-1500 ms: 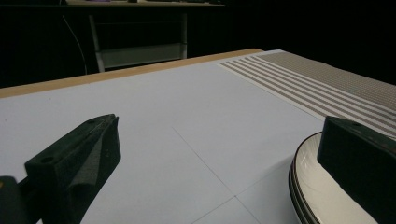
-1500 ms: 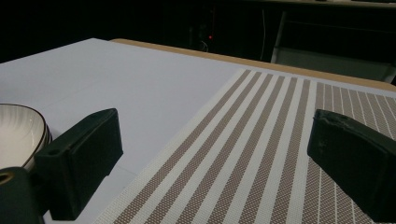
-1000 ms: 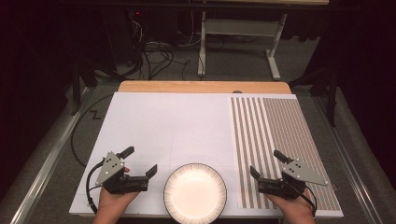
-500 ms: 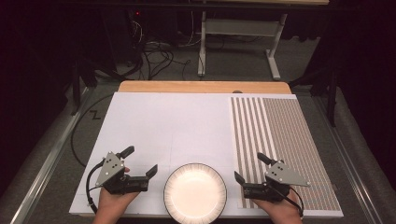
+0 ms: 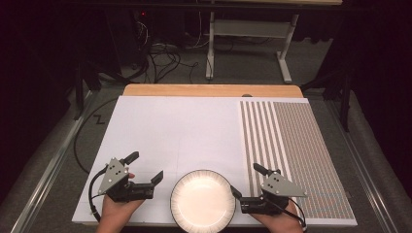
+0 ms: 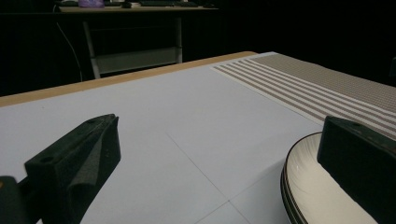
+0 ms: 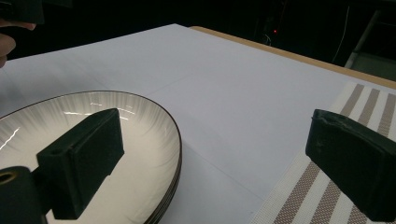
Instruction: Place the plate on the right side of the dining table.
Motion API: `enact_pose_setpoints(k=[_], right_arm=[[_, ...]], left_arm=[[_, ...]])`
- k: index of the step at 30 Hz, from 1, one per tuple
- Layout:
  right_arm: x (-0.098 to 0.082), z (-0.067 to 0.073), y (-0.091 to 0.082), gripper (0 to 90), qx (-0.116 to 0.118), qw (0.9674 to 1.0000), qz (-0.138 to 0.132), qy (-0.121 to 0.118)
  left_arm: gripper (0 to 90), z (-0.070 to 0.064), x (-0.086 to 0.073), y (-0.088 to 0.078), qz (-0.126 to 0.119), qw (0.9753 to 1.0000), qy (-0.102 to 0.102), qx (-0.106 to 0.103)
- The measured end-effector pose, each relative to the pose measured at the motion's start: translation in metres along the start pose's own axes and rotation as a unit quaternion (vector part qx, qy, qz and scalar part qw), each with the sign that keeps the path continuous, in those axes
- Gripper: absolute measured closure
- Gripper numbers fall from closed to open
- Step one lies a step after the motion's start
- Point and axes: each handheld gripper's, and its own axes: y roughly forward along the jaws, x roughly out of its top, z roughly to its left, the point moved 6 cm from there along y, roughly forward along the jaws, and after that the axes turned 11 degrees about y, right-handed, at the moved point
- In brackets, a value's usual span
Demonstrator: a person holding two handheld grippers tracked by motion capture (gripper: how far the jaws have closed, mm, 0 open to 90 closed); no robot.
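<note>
A round white plate [image 5: 201, 201] with a thin dark rim lies on the white sheet at the table's front edge, between my two hands. My left gripper [image 5: 145, 166] is open just left of the plate, clear of it. In the left gripper view [image 6: 218, 135] the plate [image 6: 303, 186] shows beside the right jaw, its edge layered with dark lines. My right gripper [image 5: 246, 179] is open at the plate's right rim. In the right gripper view [image 7: 215, 126] its left jaw hangs over the plate [image 7: 140, 121] and the right jaw is over the stripes.
A white sheet [image 5: 184, 131] covers most of the table. A brown-striped mat [image 5: 291, 145] lies along the right side. The wooden table edge [image 5: 209, 91] shows at the back. Cables [image 5: 165, 53] and a desk frame [image 5: 243, 29] stand on the floor beyond.
My right gripper has slid left from the striped mat to the plate's right rim. The left gripper and the plate have hardly moved.
</note>
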Motion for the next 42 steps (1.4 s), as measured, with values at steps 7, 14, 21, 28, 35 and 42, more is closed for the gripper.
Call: enact_pose_setpoints(k=[7,14,21,28,35,42], right_arm=[[-0.002,-0.001,0.001,9.0,0.003,0.9999,0.016,0.005],[-0.006,-0.006,-0.001,20.2,0.003,0.9994,0.034,0.001],[-0.011,-0.006,-0.005,40.5,0.026,0.9977,0.062,0.000],[-0.016,-0.005,-0.008,52.7,0.044,0.9953,0.086,-0.003],[-0.023,-0.004,-0.011,67.1,0.068,0.9910,0.115,-0.007],[-0.022,-0.002,-0.013,82.6,0.089,0.9868,0.135,0.000]], left_arm=[[0.0,0.000,0.000,0.000,0.000,1.0000,-0.002,-0.001],[0.0,-0.002,0.000,0.001,0.002,1.0000,0.000,-0.004],[0.0,-0.001,0.000,0.000,0.001,1.0000,-0.003,-0.004],[0.0,-0.002,0.000,0.000,-0.001,1.0000,-0.003,-0.005],[0.0,-0.003,0.000,0.001,0.000,1.0000,-0.002,-0.008],[0.0,-0.002,0.000,0.000,-0.001,1.0000,-0.007,-0.006]])
